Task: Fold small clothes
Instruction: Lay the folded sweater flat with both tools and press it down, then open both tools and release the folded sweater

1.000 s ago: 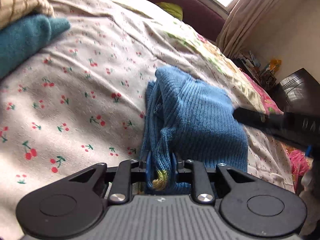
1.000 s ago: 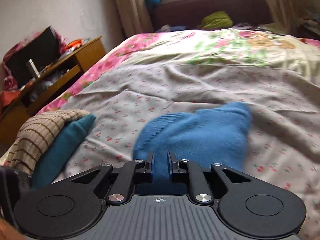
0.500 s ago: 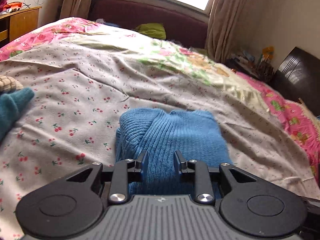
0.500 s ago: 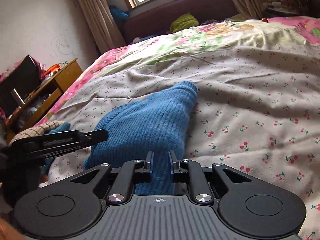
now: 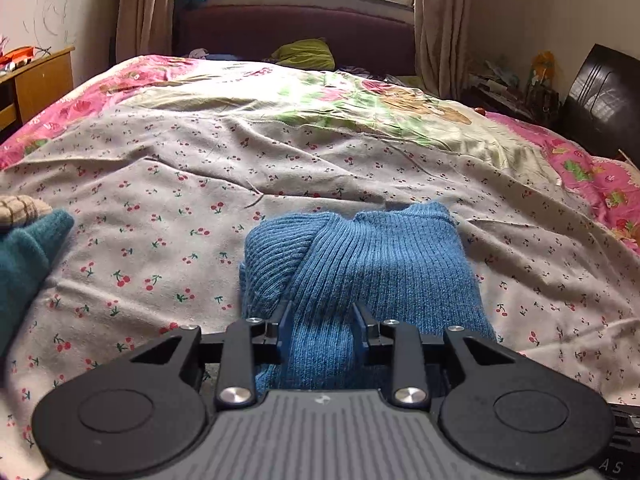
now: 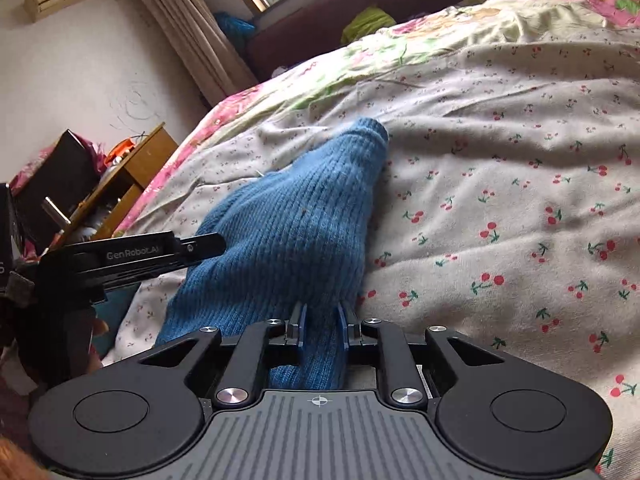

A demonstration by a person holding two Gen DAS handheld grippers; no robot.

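Left gripper (image 5: 322,320): jaws parted, blue ribbed sweater (image 5: 372,264) bunched between them, fabric filling the gap and touching both fingers. Looks like it has released its pinch, nothing clamped. Right gripper (image 6: 322,330): jaws narrow, closed on a fold of the same sweater at its near edge.

Sweater sits folded on the cherry-print sheet (image 5: 160,208), running from 6 o'clock up to centre in the left wrist view; one ribbed flap overlaps the other at 11 o'clock of the bundle. Right wrist view: sweater stretches from the fingers toward 12 o'clock, tapering to a rounded end. Left gripper's arm enters at 9 o'clock there, tip touching or just over the sweater's left edge, can't tell which.

Teal garment (image 5: 24,264) at 9 o'clock in the left wrist view, well apart from the sweater, beige checked garment (image 5: 18,209) just behind it.
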